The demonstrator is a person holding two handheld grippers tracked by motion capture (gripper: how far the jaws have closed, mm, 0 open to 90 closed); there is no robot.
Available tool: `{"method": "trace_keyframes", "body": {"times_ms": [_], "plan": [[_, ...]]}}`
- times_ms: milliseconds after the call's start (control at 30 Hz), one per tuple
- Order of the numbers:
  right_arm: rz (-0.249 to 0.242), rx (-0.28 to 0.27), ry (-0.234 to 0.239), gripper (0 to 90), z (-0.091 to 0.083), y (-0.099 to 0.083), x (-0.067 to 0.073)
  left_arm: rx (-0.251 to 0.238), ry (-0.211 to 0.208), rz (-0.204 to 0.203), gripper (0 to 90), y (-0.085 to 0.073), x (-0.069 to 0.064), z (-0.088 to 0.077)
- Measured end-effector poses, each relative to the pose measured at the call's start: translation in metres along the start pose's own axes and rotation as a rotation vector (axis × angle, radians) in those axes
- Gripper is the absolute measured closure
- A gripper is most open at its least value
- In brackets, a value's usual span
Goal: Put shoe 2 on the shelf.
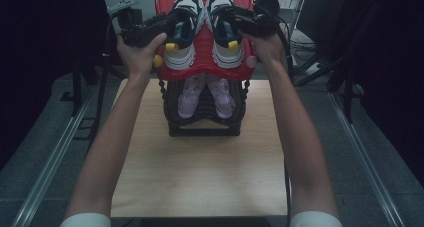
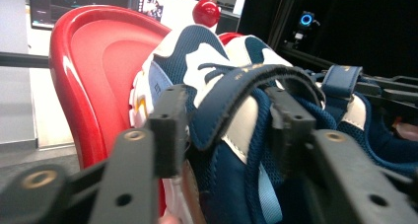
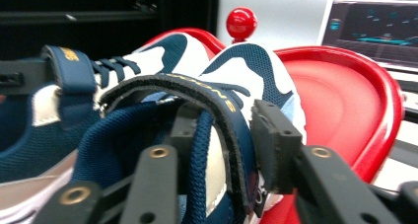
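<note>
Two navy-and-white sneakers stand side by side on the red top tray [image 1: 202,47] of a small shoe rack. My left gripper [image 1: 176,22] reaches in from the left over the left sneaker [image 1: 180,34]. In the left gripper view its jaws [image 2: 229,130] straddle that sneaker's [image 2: 197,61] strap and collar with slack at the pads. My right gripper [image 1: 227,18] comes from the right over the right sneaker [image 1: 227,37]. In the right gripper view its jaws [image 3: 224,140] stand open around that sneaker's [image 3: 246,66] strap, one jaw inside the collar, one outside.
A pair of pale purple shoes [image 1: 205,94] lies on the black lower shelf [image 1: 202,129] under the red tray. The rack stands at the far end of a wooden table [image 1: 200,177]. A red ball knob [image 3: 241,21] tops the tray's back. Dark stands and metal rails flank the table.
</note>
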State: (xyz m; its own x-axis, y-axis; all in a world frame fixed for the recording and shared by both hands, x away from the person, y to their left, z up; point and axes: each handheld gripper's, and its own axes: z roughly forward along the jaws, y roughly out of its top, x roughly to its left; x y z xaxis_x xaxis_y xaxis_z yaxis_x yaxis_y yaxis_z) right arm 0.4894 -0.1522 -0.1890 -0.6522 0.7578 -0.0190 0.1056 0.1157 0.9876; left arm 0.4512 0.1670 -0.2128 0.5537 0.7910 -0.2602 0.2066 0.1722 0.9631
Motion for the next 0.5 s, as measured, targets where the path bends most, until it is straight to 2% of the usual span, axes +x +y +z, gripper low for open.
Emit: {"method": "trace_keyframes", "body": {"times_ms": [67, 133, 267, 500], "plan": [[0.017, -0.008, 0.026, 54.2, -0.001, -0.001, -0.001, -0.001, -0.003, -0.005, 47.9, 0.001, 0.001, -0.001], [0.027, -0.017, 0.032, 49.1, -0.003, -0.001, -0.002, -0.022, -0.013, -0.017, 43.7, 0.002, 0.002, -0.003], [0.04, -0.023, 0.049, 42.5, -0.007, -0.001, -0.005, -0.056, -0.026, -0.042, 41.7, 0.007, 0.004, -0.009], [0.077, -0.041, 0.073, 30.9, -0.013, -0.001, -0.009, -0.054, -0.04, -0.062, 41.6, 0.007, 0.006, -0.013]]}}
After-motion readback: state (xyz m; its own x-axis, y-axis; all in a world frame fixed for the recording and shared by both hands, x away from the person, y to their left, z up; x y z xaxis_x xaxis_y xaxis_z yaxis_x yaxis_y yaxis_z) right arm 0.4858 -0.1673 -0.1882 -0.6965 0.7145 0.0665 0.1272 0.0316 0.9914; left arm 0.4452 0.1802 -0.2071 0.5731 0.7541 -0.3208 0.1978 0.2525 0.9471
